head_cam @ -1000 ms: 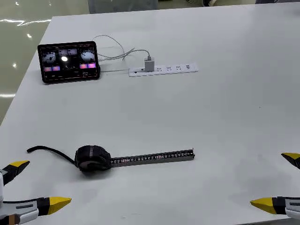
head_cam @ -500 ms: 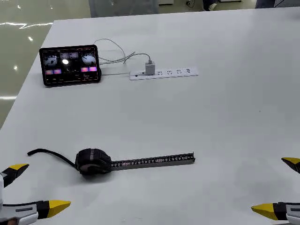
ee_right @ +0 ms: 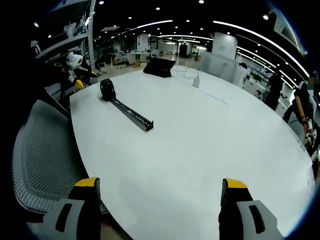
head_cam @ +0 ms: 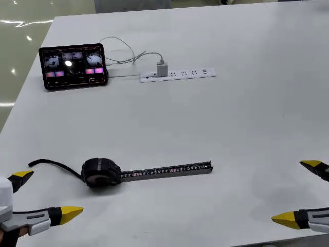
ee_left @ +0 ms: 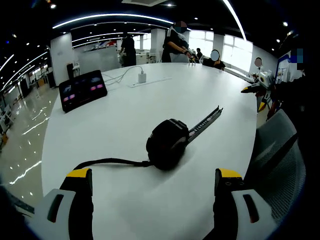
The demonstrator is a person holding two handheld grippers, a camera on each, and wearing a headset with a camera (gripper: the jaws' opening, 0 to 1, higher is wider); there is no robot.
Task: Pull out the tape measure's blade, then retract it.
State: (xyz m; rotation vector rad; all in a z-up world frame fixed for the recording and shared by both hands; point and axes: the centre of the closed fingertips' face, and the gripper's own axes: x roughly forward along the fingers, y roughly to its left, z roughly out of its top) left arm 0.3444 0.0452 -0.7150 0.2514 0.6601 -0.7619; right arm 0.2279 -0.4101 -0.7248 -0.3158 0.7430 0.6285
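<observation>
From the head view, my left tongs (head_cam: 47,193) sit at the near left corner and my right tongs (head_cam: 297,192) at the near right, both with jaws spread wide and holding nothing. Between them, closer to the left pair, the black tape measure (head_cam: 101,172) lies on the white table (head_cam: 216,123). Its blade (head_cam: 167,170) is drawn out flat to the right, and a black strap (head_cam: 51,164) trails off to the left. Neither pair touches it. Well beyond it, a tablet (head_cam: 72,66) stands propped with its screen lit. To the tablet's right lies a white power strip (head_cam: 177,74) with a charger (head_cam: 162,69) plugged in and thin cables (head_cam: 126,54) looping back toward the tablet. Glossy floor (head_cam: 20,31) shows past the table's left edge.

The left gripper view looks straight at the tape measure's case, just ahead of my parted yellow tips, with the strap curling toward them and the blade running away to the right. It adds a grey mesh chair (ee_left: 280,150) at the table's edge, and people (ee_left: 177,42) standing at the far end under strip lights.

The right gripper view puts the tape measure far off, beyond the hooked end of the blade, with bare tabletop between my open tips. More office with ceiling spotlights (ee_right: 165,9) lies behind.
</observation>
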